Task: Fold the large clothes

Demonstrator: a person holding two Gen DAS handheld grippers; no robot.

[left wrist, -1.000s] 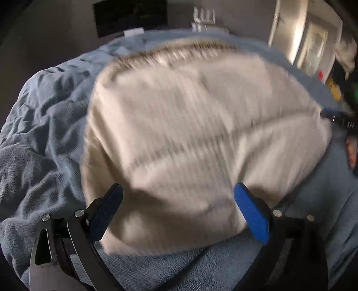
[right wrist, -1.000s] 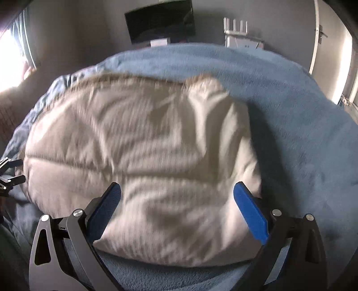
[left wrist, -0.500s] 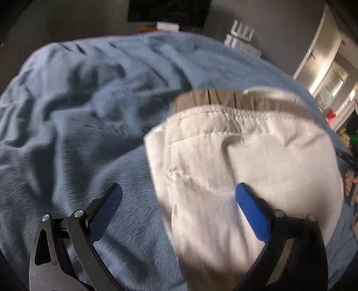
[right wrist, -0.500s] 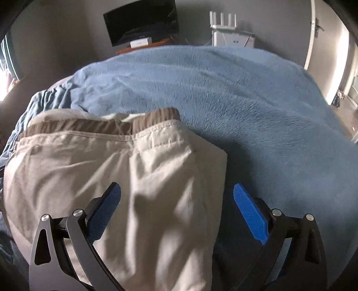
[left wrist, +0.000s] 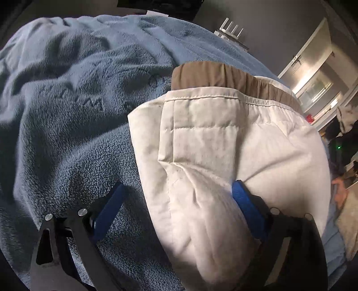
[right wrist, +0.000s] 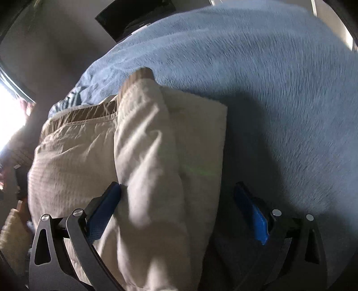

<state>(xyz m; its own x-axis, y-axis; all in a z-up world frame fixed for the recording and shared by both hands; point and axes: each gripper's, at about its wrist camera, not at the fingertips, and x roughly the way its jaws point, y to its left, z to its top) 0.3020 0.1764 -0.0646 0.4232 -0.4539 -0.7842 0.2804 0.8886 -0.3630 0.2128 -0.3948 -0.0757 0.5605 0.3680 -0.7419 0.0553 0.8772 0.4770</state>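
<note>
A cream padded garment (left wrist: 223, 161) with a brown band at its far edge lies folded on a blue fleece blanket (left wrist: 67, 107). My left gripper (left wrist: 176, 201) is open, its jaws wide apart astride the garment's left edge, close above it. The garment also shows in the right wrist view (right wrist: 138, 170). My right gripper (right wrist: 179, 201) is open, astride the garment's right edge, with the left finger against the cloth and the right finger over the blanket (right wrist: 279, 100). Neither gripper holds the cloth.
The blanket covers a bed and is rumpled on the left side. A dark screen (right wrist: 134, 18) stands on a stand beyond the bed. A doorway (left wrist: 313, 73) is at the right. A bright window (right wrist: 11, 112) is at the left.
Both grippers have dropped lower and closer to the garment's near side edges. The garment went from a wide spread shape to a narrower folded stack. The right view has tilted.
</note>
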